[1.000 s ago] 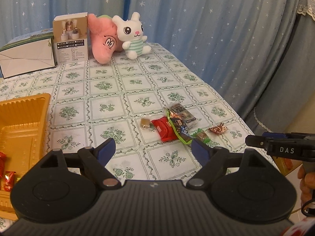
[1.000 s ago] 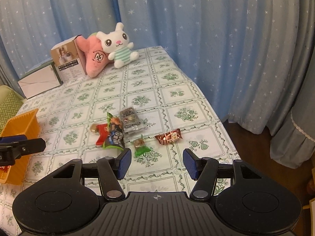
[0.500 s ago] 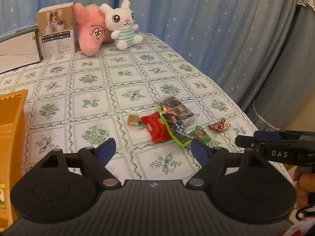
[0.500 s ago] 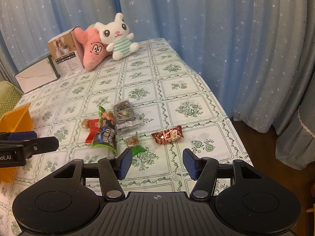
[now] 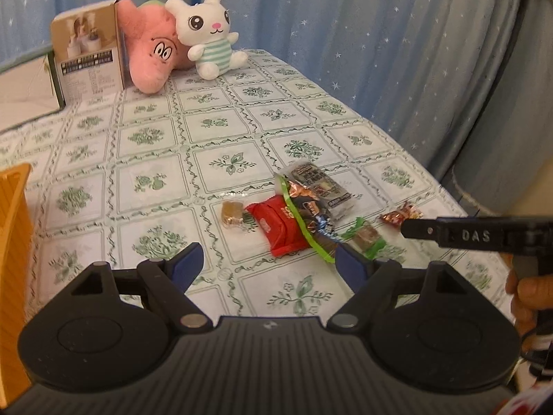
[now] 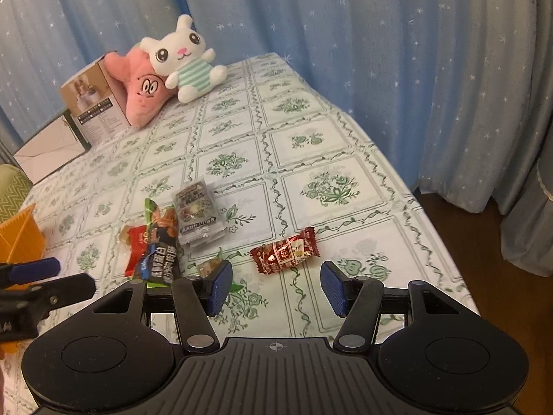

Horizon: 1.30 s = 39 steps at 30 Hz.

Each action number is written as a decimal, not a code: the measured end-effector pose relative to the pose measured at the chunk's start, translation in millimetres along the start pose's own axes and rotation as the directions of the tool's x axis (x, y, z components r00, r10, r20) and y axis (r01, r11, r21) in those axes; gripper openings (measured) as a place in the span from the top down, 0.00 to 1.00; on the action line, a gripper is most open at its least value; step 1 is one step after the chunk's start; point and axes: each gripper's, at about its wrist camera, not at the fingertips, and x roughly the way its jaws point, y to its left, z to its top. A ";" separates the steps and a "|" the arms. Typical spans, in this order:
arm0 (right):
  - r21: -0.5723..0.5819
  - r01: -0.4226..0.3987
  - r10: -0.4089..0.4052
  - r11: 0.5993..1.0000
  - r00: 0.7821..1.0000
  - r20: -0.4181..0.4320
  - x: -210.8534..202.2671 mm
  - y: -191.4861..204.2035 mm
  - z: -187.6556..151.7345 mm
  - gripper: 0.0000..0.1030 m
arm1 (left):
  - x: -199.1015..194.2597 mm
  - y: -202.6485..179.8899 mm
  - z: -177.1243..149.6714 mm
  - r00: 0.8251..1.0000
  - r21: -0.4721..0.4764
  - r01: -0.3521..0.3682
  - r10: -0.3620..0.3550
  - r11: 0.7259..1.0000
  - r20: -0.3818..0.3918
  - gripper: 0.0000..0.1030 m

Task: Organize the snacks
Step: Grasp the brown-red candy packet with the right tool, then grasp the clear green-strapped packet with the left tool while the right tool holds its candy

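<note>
Several snacks lie in a loose heap on the flowered tablecloth. In the left wrist view I see a red packet [image 5: 281,230], a dark packet with a green edge [image 5: 306,219], a grey packet [image 5: 319,185], a small toffee [image 5: 231,213], a green-wrapped sweet [image 5: 368,237] and a brown-red candy [image 5: 401,215]. My left gripper [image 5: 268,263] hangs open just short of the red packet, nothing between its fingers. My right gripper [image 6: 273,285] is open just below the brown-red candy [image 6: 285,250], with the green-wrapped sweet [image 6: 211,266] by its left finger. An orange tray [image 5: 12,242] stands at the left.
At the table's far end stand a pink plush [image 5: 152,50], a white rabbit plush [image 5: 207,33], a printed carton [image 5: 88,55] and a flat white box [image 6: 48,148]. The table edge [image 6: 414,200] drops off at the right, beside blue star-patterned curtains. A hand [image 5: 527,290] holds the right gripper.
Both grippers have come down and forward toward the snack heap, which looks nearer and larger. In the left view the orange tray has slid off to the left. The jaws have kept their width.
</note>
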 end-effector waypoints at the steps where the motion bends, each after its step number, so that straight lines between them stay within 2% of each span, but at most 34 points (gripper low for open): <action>1: 0.002 0.004 -0.004 1.000 1.000 -0.003 4.1 -0.1 0.7 0.44 | 1.1 -0.1 -0.5 1.000 0.008 -0.003 0.003 1.000 0.000 0.21; 6: 0.034 0.019 -0.020 0.999 1.000 0.006 18.6 -0.6 4.7 0.44 | 6.0 5.8 -1.7 1.000 -0.017 0.012 -0.012 1.000 -0.005 0.21; 13: -0.011 0.059 -0.058 0.998 0.998 0.020 34.0 12.6 13.5 0.45 | 11.6 10.6 -3.3 1.000 -0.035 0.012 -0.013 0.999 -0.012 0.21; 15: -0.054 0.092 -0.091 0.994 0.996 0.024 36.6 18.7 13.3 0.60 | 13.1 11.1 -3.8 1.000 -0.037 0.014 -0.015 0.999 -0.015 0.21; 19: -0.142 0.121 -0.116 0.982 0.992 0.039 37.4 25.1 5.9 0.67 | 14.3 12.5 -3.9 1.000 -0.045 0.017 -0.018 0.999 -0.016 0.21; 21: -0.179 0.123 -0.118 0.976 0.992 0.040 36.1 26.6 2.0 0.77 | 14.6 12.8 -3.8 1.000 -0.049 0.023 -0.024 0.999 -0.017 0.21; 22: -0.179 0.118 -0.113 0.977 0.993 0.037 34.8 25.9 0.5 0.77 | 14.8 12.4 -3.7 1.000 -0.049 0.025 -0.026 0.999 -0.018 0.21; 26: -0.188 0.046 -0.044 0.981 0.999 0.013 31.2 26.4 -4.6 0.79 | 15.5 9.2 -4.4 0.999 -0.044 0.036 -0.037 0.998 -0.020 0.21; 31: -0.269 -0.079 0.071 0.960 0.997 -0.039 28.6 42.1 -12.2 0.79 | 10.1 9.7 -7.0 0.999 -0.037 0.047 -0.047 0.998 -0.011 0.21; 34: -0.304 -0.168 0.149 0.938 0.985 -0.082 27.5 54.2 -19.7 0.79 | 5.9 14.2 -11.2 0.999 -0.039 0.048 -0.048 0.998 -0.008 0.21; 39: -0.344 -0.313 0.274 0.885 0.949 -0.157 24.2 73.7 -33.8 0.79 | 0.5 25.2 -24.3 0.999 -0.061 0.040 -0.041 0.997 -0.016 0.21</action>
